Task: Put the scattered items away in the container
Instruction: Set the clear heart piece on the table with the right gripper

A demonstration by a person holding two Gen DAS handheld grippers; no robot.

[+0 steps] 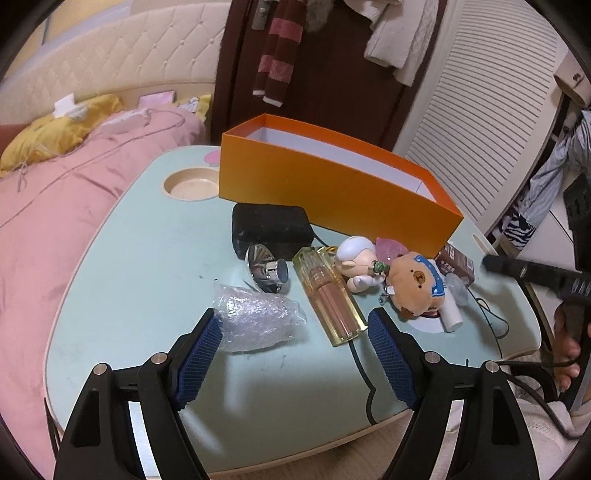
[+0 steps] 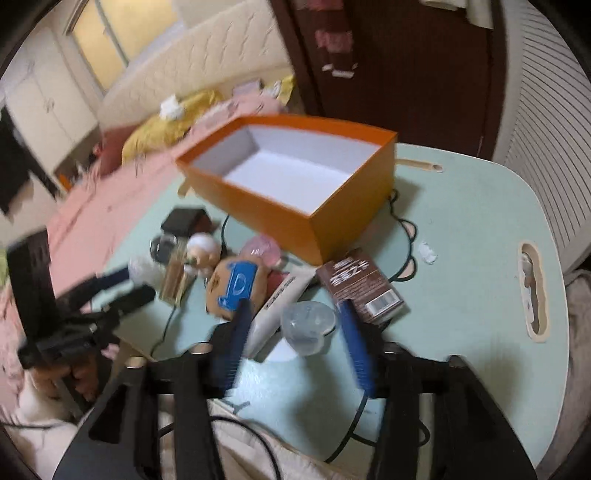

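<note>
Black two-finger left gripper [image 1: 294, 325] with blue ribbed pads [image 1: 199, 354], jaws spread wide, angled down and forward. Matching black right gripper [image 2: 293, 314], blurred, jaws likewise parted, nothing between them.

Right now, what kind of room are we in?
Most likely a bedroom. There is a bed with a pink quilt and padded headboard, clothes hanging by a dark door, and a small lap table beside the bed.

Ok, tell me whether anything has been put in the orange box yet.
No. In the right wrist view the orange box shows only its bare white floor, and the items all lie on the table outside it.
</note>
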